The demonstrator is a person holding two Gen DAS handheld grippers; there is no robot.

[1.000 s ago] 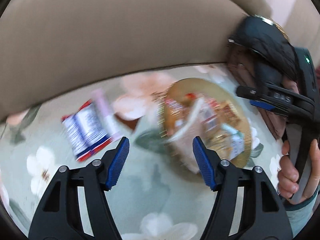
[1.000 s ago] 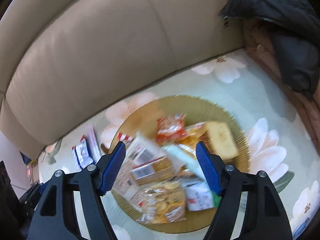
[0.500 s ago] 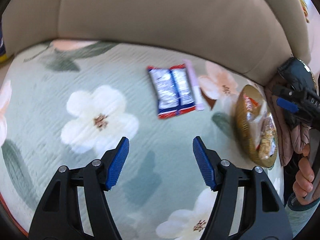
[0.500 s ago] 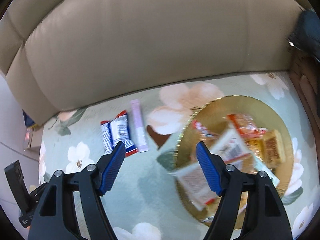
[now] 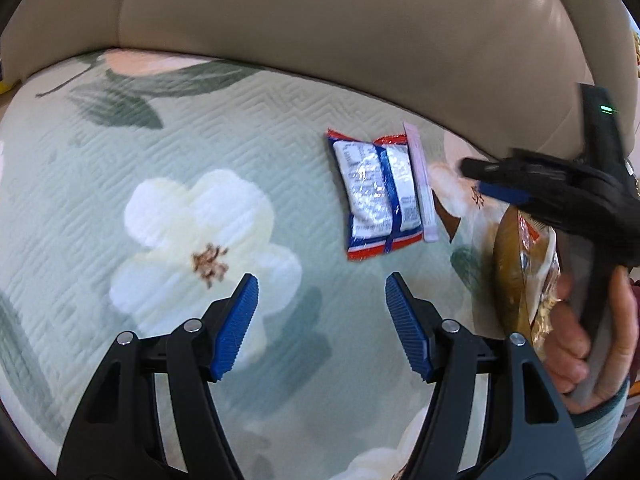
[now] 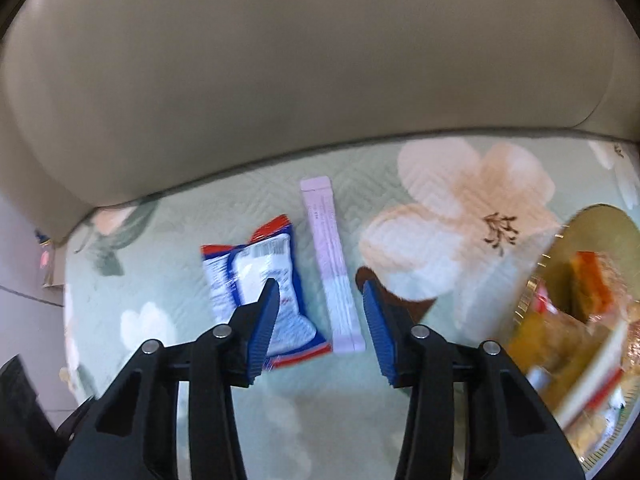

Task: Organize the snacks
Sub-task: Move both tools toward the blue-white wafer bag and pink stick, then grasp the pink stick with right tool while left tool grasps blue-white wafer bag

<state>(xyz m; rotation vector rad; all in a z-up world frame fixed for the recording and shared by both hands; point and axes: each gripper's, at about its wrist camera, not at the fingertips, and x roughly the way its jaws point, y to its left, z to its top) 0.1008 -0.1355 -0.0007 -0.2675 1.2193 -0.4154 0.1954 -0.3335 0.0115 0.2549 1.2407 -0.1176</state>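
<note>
Most snacks already piled on gold plate at my right. Two left out on sofa cushion: blue-white packet, pink stick pack, side by side, just touching.

My right hand-held gripper wide apart, empty, above stick pack's near end.

Left hand-held gripper spread wide, holding nothing, short of packet.

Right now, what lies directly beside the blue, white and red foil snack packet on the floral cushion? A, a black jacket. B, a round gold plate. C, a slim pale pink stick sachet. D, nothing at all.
C: the slim pale pink stick sachet lies lengthwise along the edge of the blue, white and red foil snack packet, while the round gold plate sits apart, further right.
</note>
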